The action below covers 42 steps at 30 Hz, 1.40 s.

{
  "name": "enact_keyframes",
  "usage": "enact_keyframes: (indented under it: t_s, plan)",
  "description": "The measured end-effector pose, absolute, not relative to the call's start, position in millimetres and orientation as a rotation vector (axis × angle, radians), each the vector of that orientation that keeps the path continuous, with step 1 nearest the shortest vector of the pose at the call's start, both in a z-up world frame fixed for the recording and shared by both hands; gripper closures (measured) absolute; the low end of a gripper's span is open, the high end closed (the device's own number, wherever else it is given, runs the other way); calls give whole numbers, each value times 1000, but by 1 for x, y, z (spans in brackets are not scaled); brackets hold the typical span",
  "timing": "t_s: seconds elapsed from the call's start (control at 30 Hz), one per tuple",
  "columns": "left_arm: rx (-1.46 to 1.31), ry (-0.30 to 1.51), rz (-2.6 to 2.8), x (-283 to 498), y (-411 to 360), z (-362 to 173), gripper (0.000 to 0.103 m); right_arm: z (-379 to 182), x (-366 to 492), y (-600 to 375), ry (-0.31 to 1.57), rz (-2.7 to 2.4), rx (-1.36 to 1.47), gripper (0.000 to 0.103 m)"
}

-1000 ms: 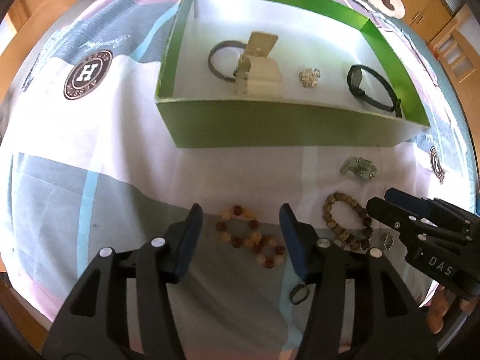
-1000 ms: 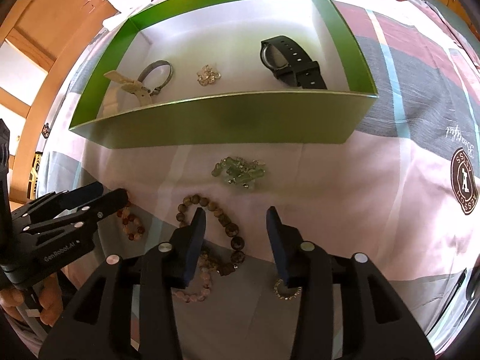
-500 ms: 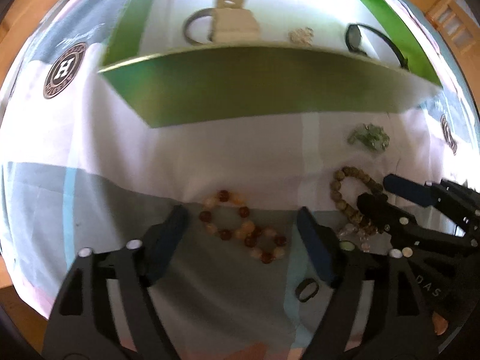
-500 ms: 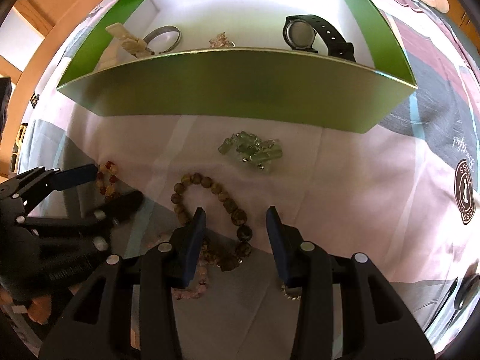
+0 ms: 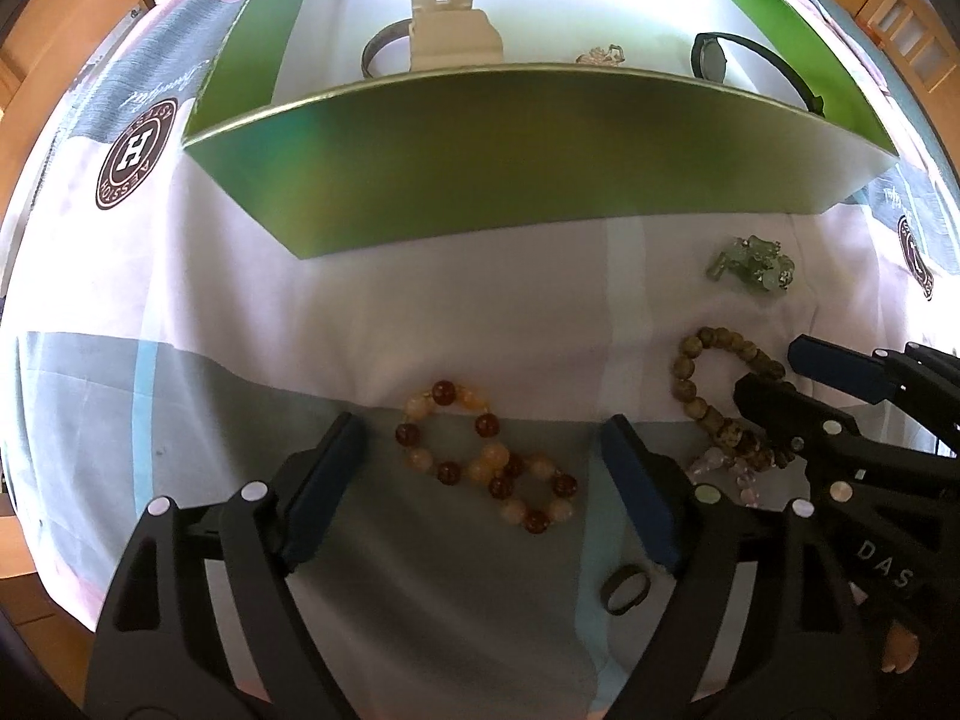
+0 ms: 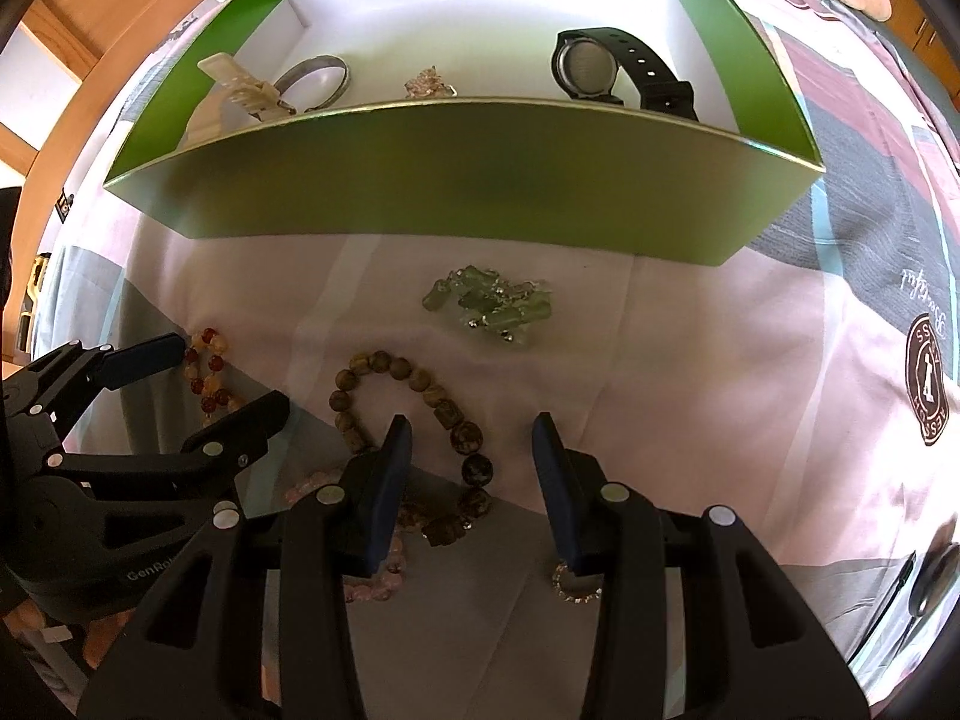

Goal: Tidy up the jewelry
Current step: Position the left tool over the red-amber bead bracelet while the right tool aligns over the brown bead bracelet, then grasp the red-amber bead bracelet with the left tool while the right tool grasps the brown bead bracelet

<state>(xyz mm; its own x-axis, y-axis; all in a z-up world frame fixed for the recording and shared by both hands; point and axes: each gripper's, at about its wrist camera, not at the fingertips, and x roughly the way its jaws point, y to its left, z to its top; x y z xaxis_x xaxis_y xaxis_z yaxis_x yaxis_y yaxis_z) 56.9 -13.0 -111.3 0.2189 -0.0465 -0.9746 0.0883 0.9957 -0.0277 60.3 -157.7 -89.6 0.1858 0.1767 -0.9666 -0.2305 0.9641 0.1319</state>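
- Your left tool (image 5: pixel 483 468) has just been spreading its jaws and now stands wide, straddling the amber bead bracelet (image 5: pixel 489 456), pads clear of it on both sides.
- That bracelet lies flat on the bed sheet (image 5: pixel 480 324) in a figure-eight, long axis running jaw to jaw, so I'd guess you're closing along its length.
- Your right tool (image 6: pixel 471 462) sits half open over the brown bead bracelet (image 6: pixel 420 414), pinching nothing.
- Further out, the green stone bracelet (image 6: pixel 489 303) waits on the sheet.
- Beyond everything, the green box (image 5: pixel 540 138) already holds a watch (image 6: pixel 606 69).
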Motion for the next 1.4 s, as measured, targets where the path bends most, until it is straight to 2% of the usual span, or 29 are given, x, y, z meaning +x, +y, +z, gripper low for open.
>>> enact_keyframes:
  t_s: [0.3, 0.4, 0.47, 0.7, 0.8, 0.87, 0.93, 1.0, 1.03, 1.07, 1.4]
  plan:
    - [58, 1345, -94, 61, -11, -112, 21, -90, 59, -156, 1349, 285, -61, 61]
    - [74, 1340, -91, 59, -14, -110, 25, -90, 57, -150, 1340, 282, -89, 61]
    - [74, 1337, -89, 59, -14, -107, 32, -90, 56, -148, 1336, 281, -101, 61]
    - [69, 1334, -84, 57, -11, -103, 37, -90, 52, -142, 1336, 280, -103, 60]
    - [57, 1334, -79, 58, -6, -100, 46, -89, 50, -140, 1334, 279, -107, 60]
    - [38, 1335, -70, 59, 0, -97, 61, -89, 49, -139, 1328, 280, -113, 60]
    - [4, 1341, -61, 62, 9, -95, 71, -88, 48, -138, 1319, 280, -119, 60]
    - [-29, 1347, -52, 64, 18, -93, 78, -87, 46, -136, 1300, 282, -134, 71]
    - [-38, 1347, -49, 65, 21, -92, 80, -85, 45, -135, 1297, 296, -132, 87]
    - [-43, 1343, -40, 65, 24, -90, 83, -84, 45, -136, 1297, 304, -125, 92]
    - [-63, 1236, -99, 54, 31, -59, 86, -56, 44, -150, 1216, 264, -10, 92]
